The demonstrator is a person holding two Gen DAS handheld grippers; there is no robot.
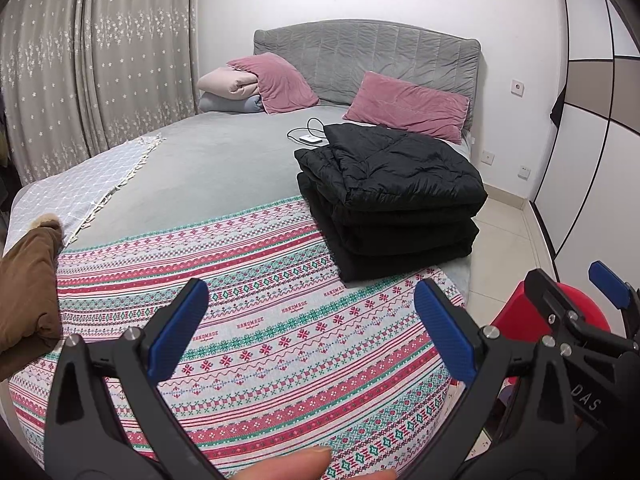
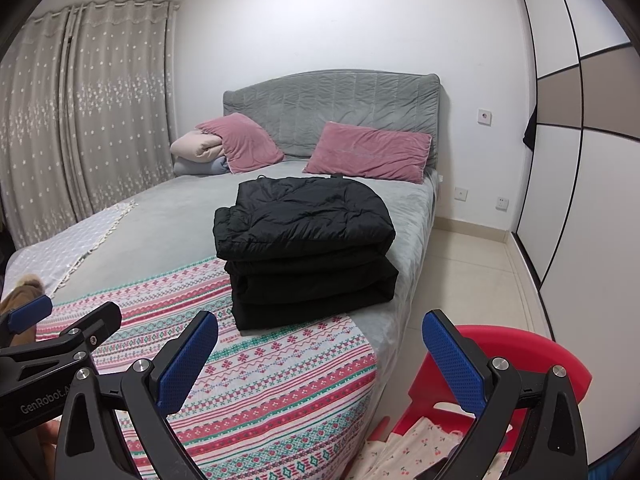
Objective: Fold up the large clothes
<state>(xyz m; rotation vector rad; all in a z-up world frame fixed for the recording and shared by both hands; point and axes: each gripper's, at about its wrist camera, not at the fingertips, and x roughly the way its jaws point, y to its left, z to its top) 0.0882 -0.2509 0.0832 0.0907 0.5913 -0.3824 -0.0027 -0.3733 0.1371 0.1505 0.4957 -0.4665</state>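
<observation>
Both tools, left tool (image 1: 312, 332) and right tool (image 2: 320, 360), gape empty; bumping the black stack (image 1: 390, 196) right of centre could topple it off the bed (image 1: 224, 164).

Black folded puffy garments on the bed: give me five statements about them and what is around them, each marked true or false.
1. The black folded puffy garments sit stacked on the bed. True.
2. The left gripper is clamped on the stack. False: it is open, holding nothing.
3. Two pink velvet pillows lean at the grey padded headboard. True.
4. The brown fur-trimmed coat lies on top of the black stack. False: it lies apart, at the left edge of the left wrist view.
5. The right gripper grips the striped patterned blanket. False: it is open.
</observation>
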